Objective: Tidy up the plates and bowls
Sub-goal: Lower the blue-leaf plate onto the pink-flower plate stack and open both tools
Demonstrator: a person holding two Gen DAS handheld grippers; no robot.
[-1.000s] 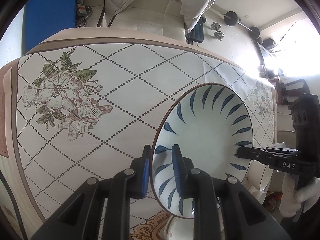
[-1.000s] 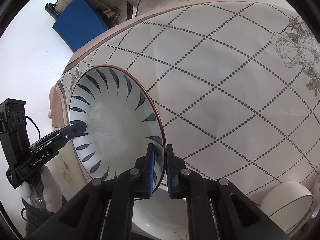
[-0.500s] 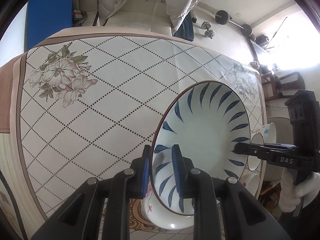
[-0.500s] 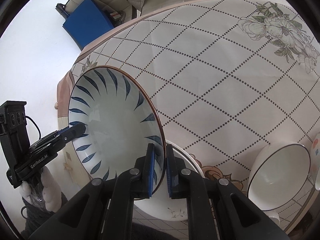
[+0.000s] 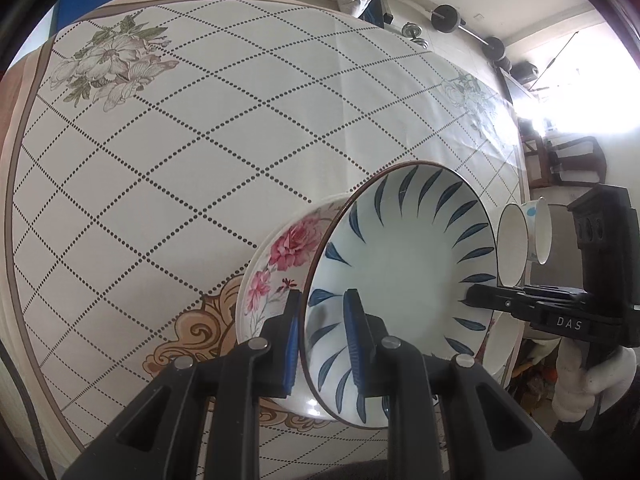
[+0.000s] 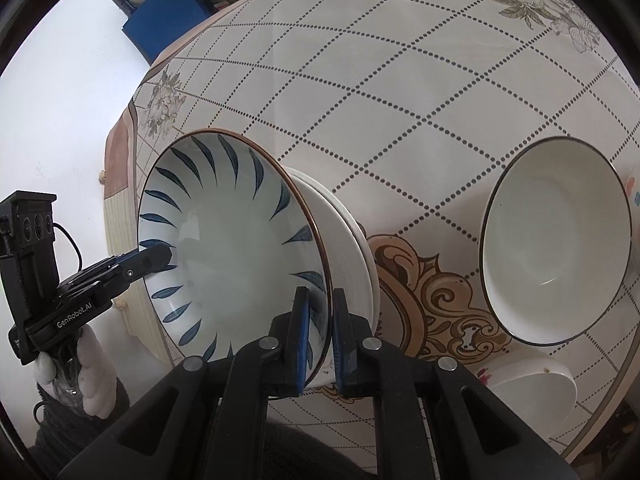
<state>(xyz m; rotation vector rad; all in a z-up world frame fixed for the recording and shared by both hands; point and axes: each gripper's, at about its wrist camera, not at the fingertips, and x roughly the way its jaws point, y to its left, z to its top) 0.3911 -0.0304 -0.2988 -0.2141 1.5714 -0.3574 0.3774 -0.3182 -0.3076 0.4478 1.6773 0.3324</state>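
A white bowl with blue leaf strokes and a brown rim (image 5: pixel 404 280) (image 6: pixel 232 240) hangs tilted above the table, held from both sides. My left gripper (image 5: pixel 322 334) is shut on its near rim; the right gripper (image 5: pixel 472 300) pinches the opposite rim. In the right wrist view my right gripper (image 6: pixel 320 332) is shut on the rim, and the left gripper (image 6: pixel 160 254) clamps the far edge. Directly beneath the bowl lies a plate with pink flowers (image 5: pixel 280 264) (image 6: pixel 352 248), partly hidden by it.
A white bowl with a dark rim (image 6: pixel 556 240) (image 5: pixel 510 252) stands to the right on the patterned tablecloth (image 5: pixel 200 140). A cup with blue dots (image 5: pixel 538 236) and another white dish (image 6: pixel 536 384) sit near the table's edge. White-gloved hands (image 6: pixel 92 384) hold the grippers.
Both grippers carried the blue-leaf bowl across the table toward the near edge; the flowered plate has come into view and now lies under the bowl. Both grips stayed shut.
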